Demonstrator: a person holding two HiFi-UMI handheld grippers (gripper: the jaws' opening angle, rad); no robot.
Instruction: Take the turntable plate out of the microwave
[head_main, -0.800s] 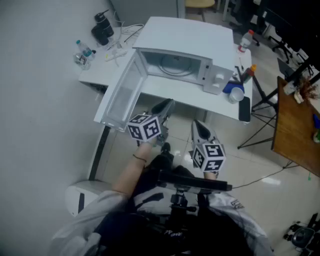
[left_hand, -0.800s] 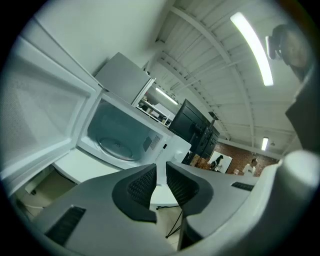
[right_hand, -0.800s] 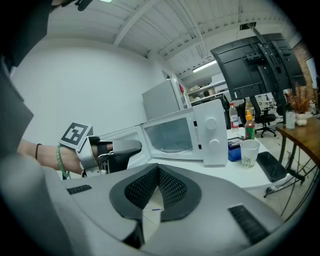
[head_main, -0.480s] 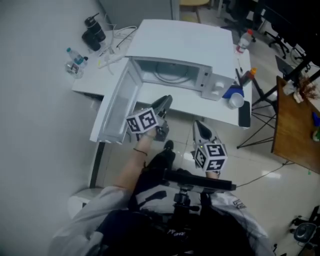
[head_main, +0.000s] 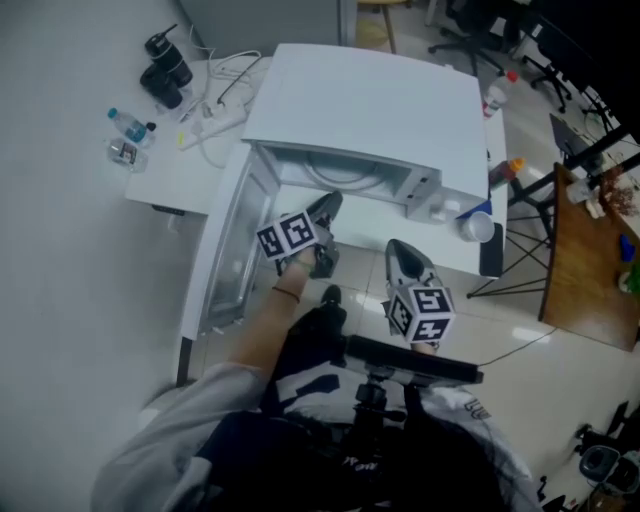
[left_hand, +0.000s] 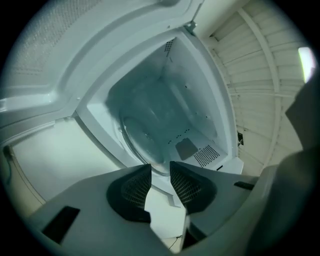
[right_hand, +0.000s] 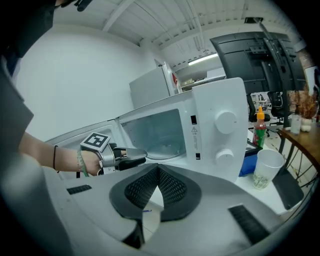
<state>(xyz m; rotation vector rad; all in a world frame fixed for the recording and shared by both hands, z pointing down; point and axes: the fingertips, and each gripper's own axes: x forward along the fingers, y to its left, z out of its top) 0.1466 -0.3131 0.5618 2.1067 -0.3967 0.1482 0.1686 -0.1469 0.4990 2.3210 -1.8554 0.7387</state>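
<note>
At the far left of the head view the microwave's door (head_main: 222, 262) hangs wide open, swung out past the edge of the white surface (head_main: 168, 178). Just right of it the left gripper (head_main: 329, 204) hovers in front of the microwave (head_main: 370, 100), its jaws released with a narrow gap and nothing between them. The turntable plate (left_hand: 146, 134) lies flat on the oven floor inside, untouched and a little beyond the jaw tips.

The plate looks like clear glass, so it is likely stiff, smooth, fairly heavy and breakable. The near rim is the sensible place to pinch it, top and bottom. It would probably need lifting clear of its seat before sliding out, and a one-sided pinch could let it tip or slip.

Further right, the right gripper (head_main: 396, 248) is held back from the surface's front edge, jaws clenched on nothing.

From the head view the oven's roof hides nearly all of the plate. The left gripper view looks straight into the oven and shows the plate and a vent grille (left_hand: 207, 155) on one wall. Only the right gripper view shows the front panel with its two knobs (right_hand: 226, 120), the left gripper from the side at the oven mouth, and, at the right, a sauce bottle (right_hand: 259, 131) and a cup (right_hand: 266, 168).
</note>
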